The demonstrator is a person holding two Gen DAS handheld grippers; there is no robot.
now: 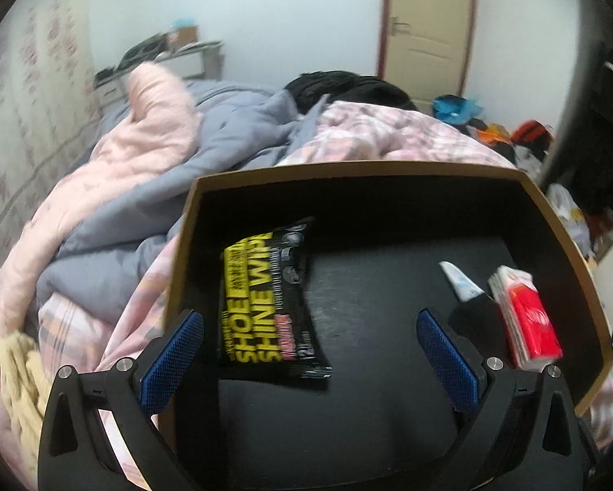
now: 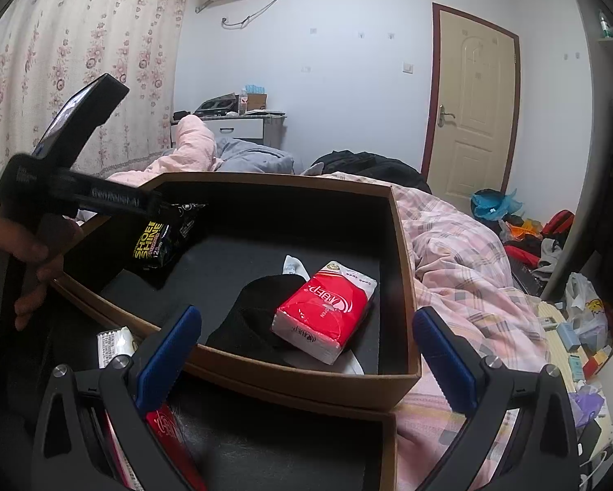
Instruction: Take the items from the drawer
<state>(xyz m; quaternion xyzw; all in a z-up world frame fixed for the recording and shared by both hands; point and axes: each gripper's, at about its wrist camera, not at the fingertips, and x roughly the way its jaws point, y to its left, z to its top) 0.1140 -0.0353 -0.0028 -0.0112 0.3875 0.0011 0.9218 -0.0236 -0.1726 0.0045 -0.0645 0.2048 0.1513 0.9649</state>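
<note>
A brown drawer (image 1: 347,170) with a black inside rests on the bed. In it lie a black-and-yellow shoe shine wipes pack (image 1: 265,298), a red tissue pack (image 1: 527,319) and a white tube (image 1: 460,282). My left gripper (image 1: 310,347) is open, its blue pads either side of the wipes pack's near end, apart from it. In the right wrist view the wipes pack (image 2: 159,241) leans at the drawer's (image 2: 404,270) left wall. The tissue pack (image 2: 326,311) sits on a black cloth (image 2: 249,311). My right gripper (image 2: 306,352) is open and empty over the near rim.
A hand (image 2: 15,253) holds the left gripper's handle (image 2: 73,194). A second brown box (image 2: 306,409) sits in front, with a red packet (image 2: 167,429) and a white packet (image 2: 114,341). Pink and grey quilts (image 2: 462,253) surround the drawer. Floor clutter (image 2: 531,237) lies by the door (image 2: 470,114).
</note>
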